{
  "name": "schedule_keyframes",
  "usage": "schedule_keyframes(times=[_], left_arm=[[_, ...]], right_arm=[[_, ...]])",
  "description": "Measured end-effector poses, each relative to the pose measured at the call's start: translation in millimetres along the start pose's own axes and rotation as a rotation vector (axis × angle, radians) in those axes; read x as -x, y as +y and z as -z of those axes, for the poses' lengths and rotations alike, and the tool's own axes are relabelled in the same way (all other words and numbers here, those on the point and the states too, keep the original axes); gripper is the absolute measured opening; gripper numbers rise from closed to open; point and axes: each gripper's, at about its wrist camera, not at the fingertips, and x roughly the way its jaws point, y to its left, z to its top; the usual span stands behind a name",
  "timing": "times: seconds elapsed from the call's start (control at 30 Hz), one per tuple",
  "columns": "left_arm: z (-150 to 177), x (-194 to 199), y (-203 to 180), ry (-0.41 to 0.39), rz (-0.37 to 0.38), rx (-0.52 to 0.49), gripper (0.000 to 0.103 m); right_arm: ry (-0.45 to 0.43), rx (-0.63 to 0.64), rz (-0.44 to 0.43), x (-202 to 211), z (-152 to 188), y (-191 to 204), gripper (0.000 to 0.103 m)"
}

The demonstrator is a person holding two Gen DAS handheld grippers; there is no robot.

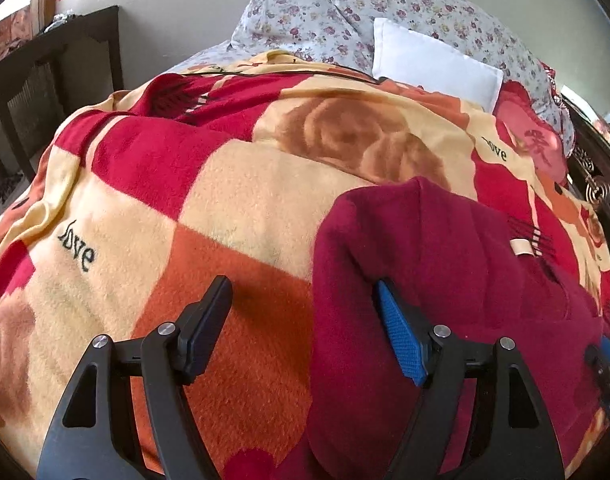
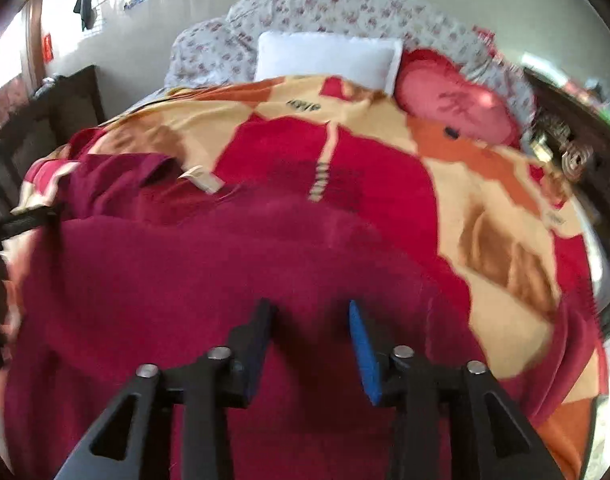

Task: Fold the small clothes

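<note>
A dark red knit garment (image 1: 445, 260) lies spread on the patterned blanket (image 1: 233, 216), with a cream label (image 1: 521, 247) near its far edge. My left gripper (image 1: 303, 292) stands wide open over the garment's left edge: the blue-padded finger is above the red knit, the black one above the blanket. In the blurred right wrist view the garment (image 2: 185, 272) fills the foreground, its label (image 2: 203, 178) at the far side. My right gripper (image 2: 309, 312) hovers low over the middle of the garment, jaws apart, with no fold of cloth pinched between them.
The checked red, orange and cream blanket (image 2: 485, 208) covers a bed. At its head lie a white pillow (image 1: 433, 62), a red cushion (image 2: 457, 100) and floral bedding (image 1: 305, 16). Dark wooden furniture (image 1: 53, 76) stands left of the bed; a carved dark piece (image 1: 597, 184) stands on the right.
</note>
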Motion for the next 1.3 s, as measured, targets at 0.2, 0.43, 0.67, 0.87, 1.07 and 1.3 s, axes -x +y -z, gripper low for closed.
schedule_keyframes(times=[0.2, 0.43, 0.67, 0.87, 1.07, 1.3], left_arm=[[13, 40, 4, -0.017, 0.056, 0.000, 0.075], [60, 34, -30, 0.082, 0.088, -0.107, 0.075], [56, 46, -34, 0.072, 0.091, -0.099, 0.075], [50, 65, -43, 0.030, 0.127, -0.082, 0.075], [58, 58, -57, 0.067, 0.114, -0.150, 0.075], [53, 55, -41, 0.070, 0.104, -0.114, 0.075]], right_arm=[[-0.031, -0.060, -0.040, 37, 7, -11, 0.046], [0.044, -0.108, -0.041, 20, 37, -18, 0.047], [-0.009, -0.263, 0.088, 56, 19, -100, 0.050], [0.130, -0.485, 0.210, 24, 11, -199, 0.063], [0.250, -0.540, 0.285, -21, 11, -242, 0.063], [0.162, -0.650, 0.169, -2, 27, -268, 0.006]])
